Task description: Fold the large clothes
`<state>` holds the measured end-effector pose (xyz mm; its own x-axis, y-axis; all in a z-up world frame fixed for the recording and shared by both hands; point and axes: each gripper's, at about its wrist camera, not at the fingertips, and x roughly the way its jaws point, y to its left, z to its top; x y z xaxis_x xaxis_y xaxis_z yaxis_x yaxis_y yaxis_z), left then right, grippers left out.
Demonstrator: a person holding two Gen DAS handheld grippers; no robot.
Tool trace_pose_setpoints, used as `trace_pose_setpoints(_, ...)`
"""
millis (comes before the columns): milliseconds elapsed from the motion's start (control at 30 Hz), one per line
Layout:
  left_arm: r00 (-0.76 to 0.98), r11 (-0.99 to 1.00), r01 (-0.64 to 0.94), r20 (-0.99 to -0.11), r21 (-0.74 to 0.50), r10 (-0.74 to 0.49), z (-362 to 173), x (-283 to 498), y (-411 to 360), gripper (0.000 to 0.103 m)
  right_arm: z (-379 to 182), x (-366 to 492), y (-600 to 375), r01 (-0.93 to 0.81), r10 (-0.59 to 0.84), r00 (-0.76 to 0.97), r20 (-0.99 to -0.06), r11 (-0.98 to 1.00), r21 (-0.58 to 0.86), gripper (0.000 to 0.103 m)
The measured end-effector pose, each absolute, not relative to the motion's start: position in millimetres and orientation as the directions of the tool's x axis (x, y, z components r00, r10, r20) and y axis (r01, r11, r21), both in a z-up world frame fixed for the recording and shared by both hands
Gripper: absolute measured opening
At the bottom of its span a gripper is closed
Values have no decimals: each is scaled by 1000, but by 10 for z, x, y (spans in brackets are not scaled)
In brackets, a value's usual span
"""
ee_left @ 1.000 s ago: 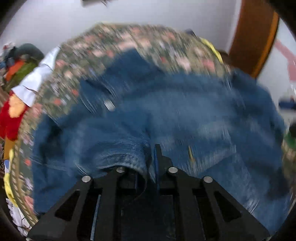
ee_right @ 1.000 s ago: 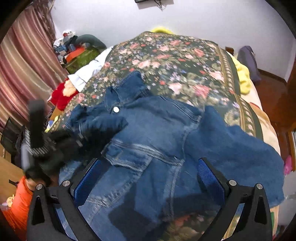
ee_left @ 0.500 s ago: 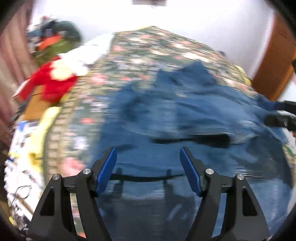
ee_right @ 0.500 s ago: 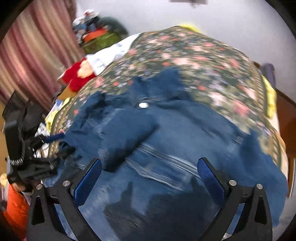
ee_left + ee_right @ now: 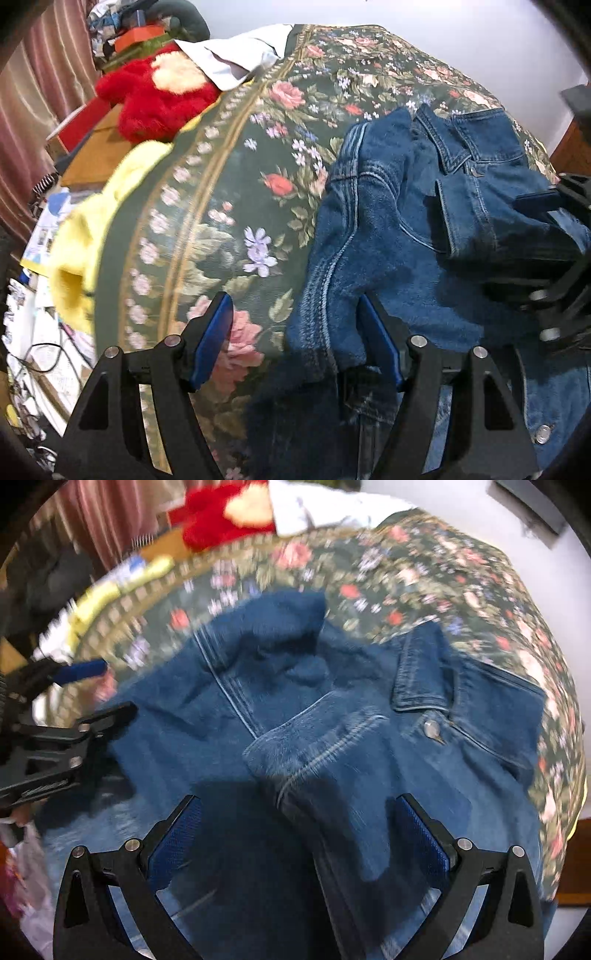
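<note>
A blue denim jacket [image 5: 399,236] lies on the floral bedspread [image 5: 258,206], collar toward the far side, one sleeve folded across its front [image 5: 317,760]. My left gripper [image 5: 295,339] is open and empty, low over the jacket's left edge, which lies between its jaws. My right gripper [image 5: 299,834] is open and empty above the folded sleeve and jacket front [image 5: 369,738]. The right gripper shows at the right edge of the left wrist view [image 5: 554,258]; the left gripper shows at the left of the right wrist view [image 5: 62,738].
A red plush toy [image 5: 159,96], a white cloth [image 5: 236,59] and a yellow cloth [image 5: 92,229] lie along the bed's left side. Clutter and papers [image 5: 33,332] are on the floor beyond. A striped curtain [image 5: 33,92] hangs at left.
My left gripper let go of the denim, opened and swung left to the jacket's left edge. The sleeve now lies folded across the front. My right gripper moved in over it.
</note>
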<state>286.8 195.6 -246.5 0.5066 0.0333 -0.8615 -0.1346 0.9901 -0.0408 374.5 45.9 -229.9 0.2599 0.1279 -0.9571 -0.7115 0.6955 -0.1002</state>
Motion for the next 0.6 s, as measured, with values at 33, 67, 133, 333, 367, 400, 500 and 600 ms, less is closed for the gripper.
trace_pose_setpoints(33, 516, 991, -129, -856, -38, 34, -2490, 2867, 1942, 75, -2381, 3774, 509, -716, 101, 263, -959, 687, -124, 102)
trace_pose_setpoints(67, 522, 992, -123, -852, -32, 37, -2501, 2862, 1928, 78, -2454, 3791, 549, -719, 77, 271, -959, 678, -149, 100)
trace_pose_setpoints(133, 534, 994, -108, -844, -10, 50, -2530, 2847, 1889, 80, -2579, 3814, 600, -720, 23, 306, -952, 660, -216, 87)
trace_pose_setpoints(333, 545, 995, -82, -834, 53, 89, -2591, 2841, 1798, 85, -2544, 3821, 603, -678, 23, 384, -923, 685, -265, 42)
trace_pose_setpoints(367, 544, 995, -82, -835, 50, 87, -2597, 2847, 1798, 86, -2488, 3828, 567, -669, 46, 386, -921, 701, -246, 37)
trace_pose_setpoints(400, 542, 996, -82, -836, 47, 84, -2604, 2858, 1806, 86, -2427, 3829, 531, -662, 69, 386, -920, 715, -224, 27)
trace_pose_setpoints(500, 537, 996, -87, -840, 38, 79, -2610, 2876, 1811, 88, -2282, 3835, 451, -624, 102, 412, -905, 756, -199, 20)
trace_pose_setpoints(600, 531, 995, -87, -843, 49, 88, -2621, 2890, 1797, 88, -1988, 3858, 211, -563, 146, 460, -876, 811, -160, 19)
